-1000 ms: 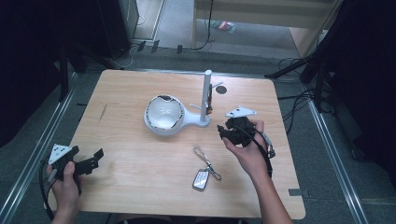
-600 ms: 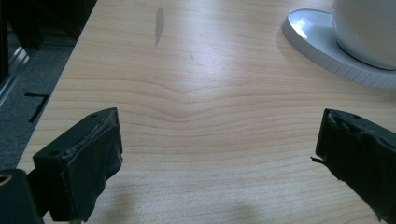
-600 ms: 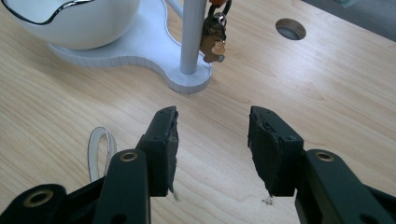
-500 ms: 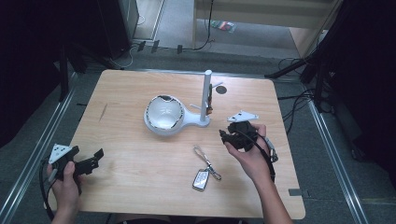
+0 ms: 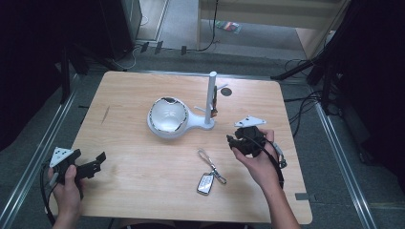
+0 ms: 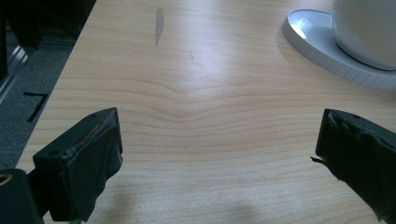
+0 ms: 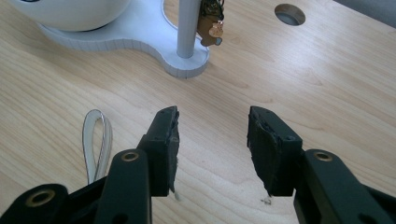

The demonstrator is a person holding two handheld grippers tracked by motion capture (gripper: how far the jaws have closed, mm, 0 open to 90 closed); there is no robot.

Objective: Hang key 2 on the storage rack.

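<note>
A white stand point(image 5: 198, 125) holds a white bowl point(image 5: 167, 116) and an upright post point(image 5: 211, 98). A small brown charm point(image 5: 215, 102) hangs on the post. A key fob point(image 5: 205, 183) with a strap loop point(image 5: 204, 155) lies on the table nearer me. My right gripper point(image 5: 234, 141) is right of the loop, open and empty. In the right gripper view the gripper point(image 7: 212, 126) points at the post point(image 7: 187, 28), with the loop point(image 7: 95, 140) to its left. My left gripper point(image 5: 99, 160) is open over bare wood at the near left corner, and the left gripper view shows it point(image 6: 219, 135) wide apart.
The wooden table point(image 5: 129, 191) has a round cable hole point(image 5: 226, 91) behind the post. A dark smear point(image 5: 105, 114) marks the left side. Metal floor rails point(image 5: 28, 176) and cables run around the table. The stand's base rim point(image 6: 327, 51) lies ahead and to the right of the left gripper.
The right hand and its gripper have drifted slightly toward the near edge of the table. The left hand has stayed put.
</note>
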